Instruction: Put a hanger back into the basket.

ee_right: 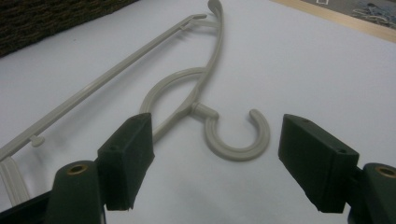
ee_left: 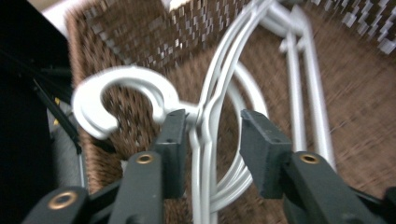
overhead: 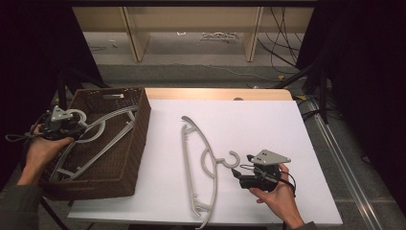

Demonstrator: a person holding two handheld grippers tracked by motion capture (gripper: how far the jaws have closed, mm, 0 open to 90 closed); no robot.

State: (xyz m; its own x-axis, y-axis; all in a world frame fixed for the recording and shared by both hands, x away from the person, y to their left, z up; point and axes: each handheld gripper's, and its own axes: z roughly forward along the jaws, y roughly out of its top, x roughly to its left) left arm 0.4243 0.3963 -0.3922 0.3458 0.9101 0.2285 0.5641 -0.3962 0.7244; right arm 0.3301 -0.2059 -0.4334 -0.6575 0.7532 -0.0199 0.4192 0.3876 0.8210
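Left gripper [ee_left: 205, 135]: jaws spread astride hanger neck [ee_left: 198, 116] inside basket [overhead: 139, 129], worktop's left edge. Right gripper [ee_right: 212, 158]: held agape facing beige hanger [ee_right: 233, 140], for pickup.

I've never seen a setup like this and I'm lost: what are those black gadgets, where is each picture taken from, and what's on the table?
A person sits at a white table and holds a hand-operated two-jaw gripper in each hand; there is no robot arm. The high view looks down from above. The other two come from cameras riding on the grippers, looking along their black jaws.

The left gripper reaches into a brown wicker basket holding pale plastic hangers. Its open jaws straddle the neck of one, just below the hook; one jaw seems to touch it.

The right gripper is open and holds nothing, aimed at the hook of a single hanger lying flat on the table.
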